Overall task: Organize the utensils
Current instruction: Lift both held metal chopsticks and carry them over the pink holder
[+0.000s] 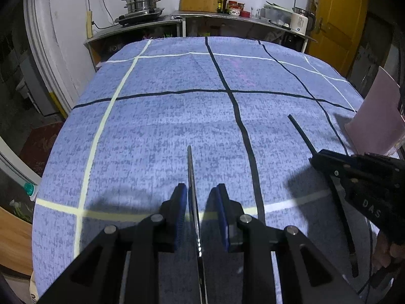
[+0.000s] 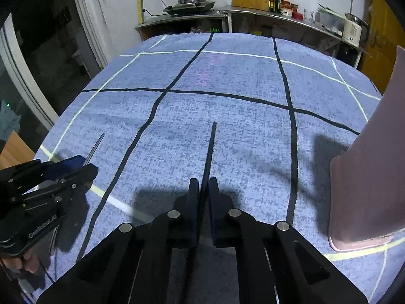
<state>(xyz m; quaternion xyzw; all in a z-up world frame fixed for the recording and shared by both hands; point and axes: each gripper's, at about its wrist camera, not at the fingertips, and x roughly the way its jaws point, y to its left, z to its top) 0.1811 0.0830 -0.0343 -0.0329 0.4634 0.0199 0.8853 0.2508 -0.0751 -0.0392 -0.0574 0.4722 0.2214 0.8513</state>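
Observation:
In the left wrist view, my left gripper has its blue-padded jaws parted, with a thin metal chopstick between them, pointing forward over the blue checked tablecloth. My right gripper is shut on a black chopstick that points forward above the cloth. The right gripper also shows in the left wrist view at the right, with the black chopstick. The left gripper shows in the right wrist view at the left, with the metal chopstick.
A tall pink holder stands on the cloth at the right, also seen in the left wrist view. Beyond the table's far edge is a metal counter with a steamer pot, bottles and a kettle.

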